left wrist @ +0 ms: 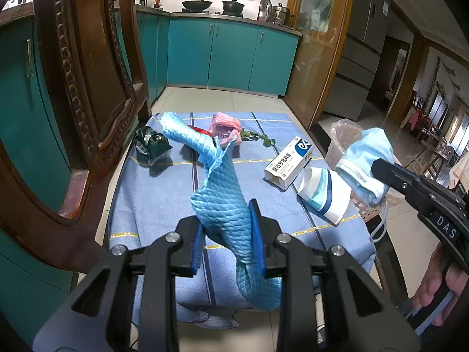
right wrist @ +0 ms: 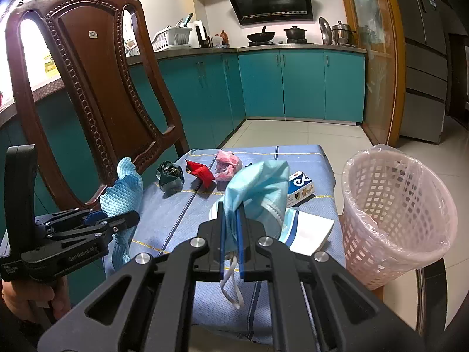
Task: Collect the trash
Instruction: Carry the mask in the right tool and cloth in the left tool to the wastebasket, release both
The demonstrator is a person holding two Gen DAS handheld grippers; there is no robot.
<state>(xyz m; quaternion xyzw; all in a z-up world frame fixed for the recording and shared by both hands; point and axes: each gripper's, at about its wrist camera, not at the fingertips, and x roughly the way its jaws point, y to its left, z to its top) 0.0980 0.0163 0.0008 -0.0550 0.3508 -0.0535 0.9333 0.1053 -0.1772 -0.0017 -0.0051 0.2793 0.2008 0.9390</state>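
left gripper (left wrist: 228, 236) jaws clamped | right gripper (right wrist: 230, 236) jaws clamped (both seemingly raised)

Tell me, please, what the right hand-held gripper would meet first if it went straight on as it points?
Probably the medicine box on the blue cloth, just behind the face mask that the right hand-held gripper holds; depth is unclear.

The table (right wrist: 307, 158) is the landmark. On it, along its far edge, lie a dark wrapper (right wrist: 170, 176), a folded paper (right wrist: 202, 173) and a crumpled bag (right wrist: 227, 165); a small box (right wrist: 302, 187) and a flat packet (right wrist: 310, 230) lie nearer its right edge. A chair (right wrist: 96, 88) stands left of the table, a basket (right wrist: 395, 214) right of it. Cabinets (right wrist: 302, 85) stand behind.
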